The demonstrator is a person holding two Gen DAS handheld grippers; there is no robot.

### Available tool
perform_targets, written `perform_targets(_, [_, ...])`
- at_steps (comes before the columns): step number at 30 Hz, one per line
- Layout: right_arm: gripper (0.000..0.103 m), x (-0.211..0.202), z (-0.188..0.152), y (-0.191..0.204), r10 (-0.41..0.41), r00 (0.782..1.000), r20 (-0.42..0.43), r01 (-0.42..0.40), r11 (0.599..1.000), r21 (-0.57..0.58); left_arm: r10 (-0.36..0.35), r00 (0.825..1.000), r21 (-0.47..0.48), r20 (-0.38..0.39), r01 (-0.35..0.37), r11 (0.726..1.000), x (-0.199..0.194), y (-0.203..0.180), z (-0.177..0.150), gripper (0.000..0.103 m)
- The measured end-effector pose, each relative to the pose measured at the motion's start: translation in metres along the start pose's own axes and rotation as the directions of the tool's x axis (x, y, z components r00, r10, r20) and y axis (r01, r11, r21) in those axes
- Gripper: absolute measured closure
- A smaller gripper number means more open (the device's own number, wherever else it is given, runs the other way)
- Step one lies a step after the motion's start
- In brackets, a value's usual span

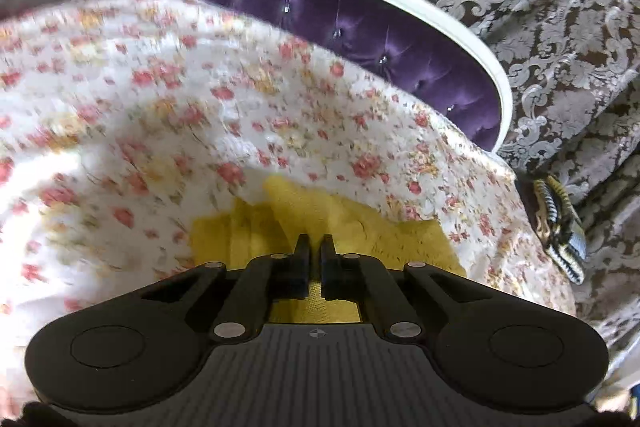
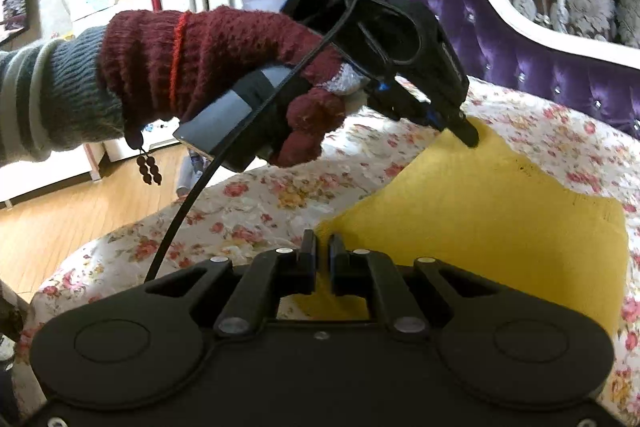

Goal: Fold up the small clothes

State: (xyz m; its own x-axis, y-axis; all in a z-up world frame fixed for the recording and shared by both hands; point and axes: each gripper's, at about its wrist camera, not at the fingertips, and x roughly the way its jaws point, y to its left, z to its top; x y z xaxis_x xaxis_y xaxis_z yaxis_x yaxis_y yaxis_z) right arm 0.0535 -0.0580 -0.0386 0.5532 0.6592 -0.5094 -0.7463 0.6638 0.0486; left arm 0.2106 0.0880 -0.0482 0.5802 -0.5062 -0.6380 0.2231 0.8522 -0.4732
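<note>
Pinching the near corner of the yellow cloth (image 2: 500, 227), the right tongs (image 2: 322, 247) are closed on it, seemingly to anchor it on the flowered sofa cover (image 2: 248, 203). Farther off, the left tongs (image 2: 470, 137), in a gloved hand (image 2: 224, 67), have clamped its far corner, probably to lift it over. Beyond, the purple backrest (image 2: 520, 39) limits room.

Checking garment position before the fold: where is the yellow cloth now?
The yellow cloth lies on the floral bedspread below the purple headboard, both grippers pinching its corners.
</note>
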Motion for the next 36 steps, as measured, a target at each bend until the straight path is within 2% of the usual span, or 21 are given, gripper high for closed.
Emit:
perform_targets(1, [0.091,0.003,0.000,0.002,0.004,1.000,-0.004,-0.004,1.000,-0.011,0.005,1.000,0.005,-0.010,-0.005,1.000,-0.001,0.003,0.000,0.099])
perform_targets(3, [0.090,0.015,-0.003,0.006,0.010,0.999,-0.040,-0.011,1.000,-0.023,0.063,0.997,0.019,-0.039,-0.062,0.998,0.006,0.009,-0.003,0.099])
perform_targets(5, [0.082,0.030,-0.010,0.008,0.018,0.995,-0.103,-0.021,0.999,-0.037,0.104,0.992,0.011,-0.074,-0.103,0.995,0.017,0.017,-0.007,0.099])
perform_targets(6, [0.081,0.030,-0.012,0.009,0.017,0.995,-0.096,-0.022,0.999,-0.049,0.118,0.988,0.010,-0.095,-0.118,0.993,0.023,0.021,-0.011,0.098])
perform_targets(8, [0.077,0.022,-0.009,0.008,0.040,0.995,-0.087,-0.044,0.998,-0.047,0.130,0.988,0.012,-0.080,-0.130,0.991,0.022,0.024,-0.014,0.094])
perform_targets(9, [0.071,0.014,-0.007,0.004,0.053,0.996,-0.068,-0.055,0.998,-0.035,0.129,0.989,0.003,-0.074,-0.129,0.992,0.019,0.025,-0.014,0.091])
perform_targets(10, [0.057,0.005,-0.004,-0.001,0.065,0.997,-0.047,-0.065,0.998,-0.010,0.132,0.989,-0.005,-0.069,-0.133,0.991,0.015,0.025,-0.011,0.077])
perform_targets(11, [0.047,-0.005,-0.001,-0.010,0.069,0.997,-0.023,-0.068,0.997,0.028,0.137,0.989,-0.006,-0.053,-0.137,0.991,0.009,0.024,-0.009,0.065])
perform_targets(13, [0.040,-0.021,0.004,-0.027,0.038,0.999,0.026,-0.040,0.995,0.089,0.156,0.988,0.021,0.017,-0.157,0.987,-0.006,0.016,-0.006,0.050])
perform_targets(14, [0.038,-0.028,0.008,-0.039,0.002,0.999,0.051,-0.008,0.993,0.120,0.170,0.984,0.042,0.057,-0.173,0.984,-0.014,0.009,-0.004,0.043])
perform_targets(15, [0.036,-0.033,0.011,-0.050,-0.045,0.996,0.072,0.034,0.988,0.150,0.178,0.980,0.058,0.086,-0.183,0.981,-0.018,0.002,-0.002,0.041])
perform_targets(17, [0.021,-0.037,0.015,-0.074,-0.149,0.983,0.104,0.126,0.971,0.201,0.177,0.976,0.086,0.128,-0.189,0.978,-0.022,-0.012,-0.002,0.035])
perform_targets(20, [0.021,-0.024,0.019,-0.110,-0.274,0.957,0.094,0.242,0.934,0.262,0.158,0.980,0.130,0.118,-0.173,0.976,-0.007,-0.028,-0.003,0.032])
perform_targets(23, [0.021,-0.002,0.020,-0.137,-0.338,0.939,0.060,0.306,0.903,0.302,0.156,0.985,0.160,0.073,-0.166,0.973,0.020,-0.039,-0.008,0.032])
perform_targets(25, [0.022,0.014,0.016,-0.156,-0.363,0.932,0.010,0.339,0.879,0.336,0.215,0.975,0.215,0.049,-0.220,0.951,0.039,-0.042,-0.015,0.032])
perform_targets(27, [0.025,0.029,0.005,-0.171,-0.389,0.917,-0.091,0.394,0.840,0.374,0.283,0.959,0.273,0.032,-0.280,0.920,0.052,-0.037,-0.026,0.031])
perform_targets(28, [0.025,0.034,-0.001,-0.184,-0.378,0.918,-0.121,0.392,0.821,0.415,0.287,0.957,0.285,0.038,-0.286,0.915,0.055,-0.033,-0.032,0.022])
perform_targets(29, [0.027,0.031,-0.010,-0.190,-0.363,0.927,-0.098,0.365,0.807,0.465,0.276,0.960,0.274,0.046,-0.278,0.921,0.054,-0.027,-0.036,0.019])
perform_targets(30, [0.027,0.027,-0.012,-0.189,-0.372,0.924,-0.088,0.368,0.802,0.470,0.257,0.965,0.257,0.056,-0.263,0.930,0.052,-0.022,-0.038,0.019])
perform_targets(33, [0.025,0.027,-0.006,-0.183,-0.378,0.920,-0.101,0.382,0.812,0.440,0.250,0.967,0.253,0.047,-0.254,0.934,0.045,-0.021,-0.035,0.020])
perform_targets(36, [0.025,0.011,-0.002,-0.182,-0.387,0.921,-0.045,0.363,0.811,0.458,0.235,0.970,0.214,0.061,-0.242,0.946,0.021,-0.024,-0.035,0.020])
